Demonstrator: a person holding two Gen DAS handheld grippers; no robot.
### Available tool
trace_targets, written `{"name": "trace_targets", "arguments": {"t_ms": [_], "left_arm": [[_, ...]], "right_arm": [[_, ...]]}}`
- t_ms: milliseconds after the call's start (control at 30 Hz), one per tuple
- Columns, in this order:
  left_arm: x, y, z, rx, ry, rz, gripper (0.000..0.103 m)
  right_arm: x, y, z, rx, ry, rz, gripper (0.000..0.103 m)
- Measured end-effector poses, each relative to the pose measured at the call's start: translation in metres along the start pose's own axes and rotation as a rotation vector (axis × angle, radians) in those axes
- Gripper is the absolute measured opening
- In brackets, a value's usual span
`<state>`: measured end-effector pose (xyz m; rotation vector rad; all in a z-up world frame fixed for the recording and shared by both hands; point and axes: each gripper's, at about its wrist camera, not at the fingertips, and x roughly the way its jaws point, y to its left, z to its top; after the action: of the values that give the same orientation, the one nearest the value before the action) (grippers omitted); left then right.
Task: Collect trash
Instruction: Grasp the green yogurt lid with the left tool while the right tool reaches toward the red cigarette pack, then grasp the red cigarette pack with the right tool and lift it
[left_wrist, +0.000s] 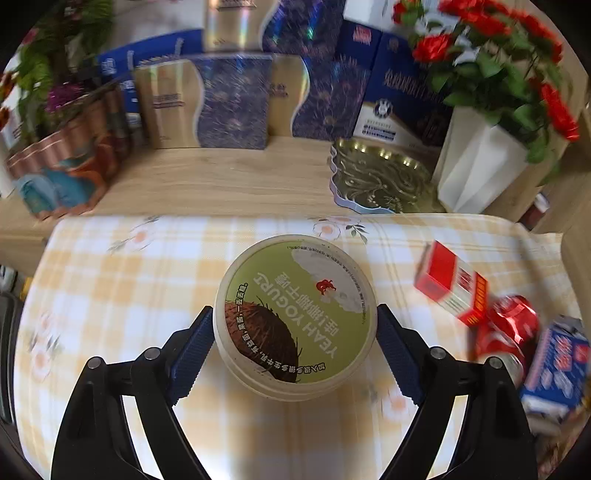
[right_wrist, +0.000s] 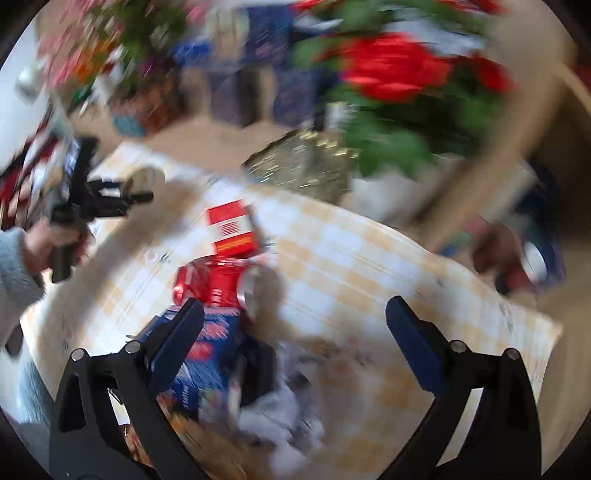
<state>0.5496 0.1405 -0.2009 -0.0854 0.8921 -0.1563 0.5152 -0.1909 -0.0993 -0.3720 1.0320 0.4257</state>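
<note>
Yogurt tub (left_wrist: 295, 314) lidded, clamped in left tool (left_wrist: 295, 332), right tool (right_wrist: 295, 325) apart over blue carton (right_wrist: 207, 354)

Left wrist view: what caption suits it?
Left gripper clamps a yogurt tub above the checked tablecloth.

Spread right tool (right_wrist: 294, 325) above crushed can (right_wrist: 218, 284)

Yogurt tub (left_wrist: 295, 317) sits between left gripper (left_wrist: 295, 332) fingers (left_wrist: 192, 350), above the cloth-covered worktop (left_wrist: 129, 295). To its right on the cloth: carton (left_wrist: 450, 288), then can (left_wrist: 509, 325) touching it, then box (left_wrist: 554, 365). Behind the cloth: tray (left_wrist: 380, 181), vase (left_wrist: 484, 170) to its right, boxes (left_wrist: 221, 99) along the back.
</note>
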Motion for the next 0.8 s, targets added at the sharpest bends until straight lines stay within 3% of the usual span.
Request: {"name": "trace_targets", "arguments": {"t_ms": [167, 267, 367, 500, 700, 800], "left_arm": [[-0.051, 0.012, -0.034, -0.023, -0.066, 0.017, 0.083], [-0.074, 0.018, -0.054, -0.069, -0.089, -0.003, 0.083], [-0.094, 0.022, -0.075, -0.09, -0.101, -0.009, 0.083], [-0.117, 0.03, -0.101, -0.131, -0.114, -0.041, 0.083], [-0.135, 0.042, -0.125, -0.147, -0.101, -0.046, 0.083], [-0.136, 0.047, -0.131, -0.175, -0.101, -0.05, 0.083]], "right_arm": [[0.073, 0.058, 0.061, -0.248, 0.155, 0.02, 0.097], [0.107, 0.076, 0.084, -0.29, 0.216, 0.002, 0.097], [0.142, 0.083, 0.099, -0.267, 0.29, 0.001, 0.096], [0.17, 0.086, 0.107, -0.202, 0.346, 0.015, 0.074], [0.194, 0.082, 0.11, -0.155, 0.398, -0.023, 0.074], [0.201, 0.077, 0.111, -0.109, 0.412, 0.006, 0.072]]}}
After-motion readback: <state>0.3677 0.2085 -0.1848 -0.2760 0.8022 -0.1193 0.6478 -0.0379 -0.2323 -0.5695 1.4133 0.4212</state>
